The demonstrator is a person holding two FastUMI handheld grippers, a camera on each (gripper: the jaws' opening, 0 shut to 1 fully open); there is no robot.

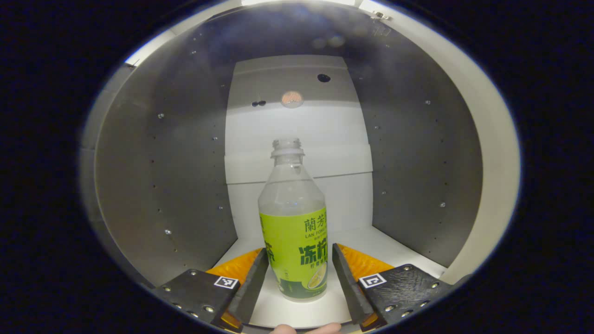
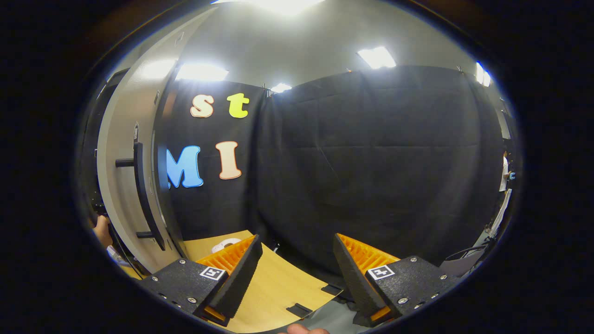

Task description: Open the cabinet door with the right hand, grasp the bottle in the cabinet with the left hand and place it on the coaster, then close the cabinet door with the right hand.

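Grasp step: left gripper [image 1: 297,273] inside the cabinet [image 1: 176,176], fingers narrow each side of the uncapped green-label bottle [image 1: 293,222] near the shelf's front edge, contact unclear; next squeeze & lift out upright; right gripper [image 2: 297,273] wide, empty, beside the open door [image 2: 123,185].

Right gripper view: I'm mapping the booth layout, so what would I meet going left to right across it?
Hand → door handle → cabinet door → coaster → right gripper on the table → black cloth wall.
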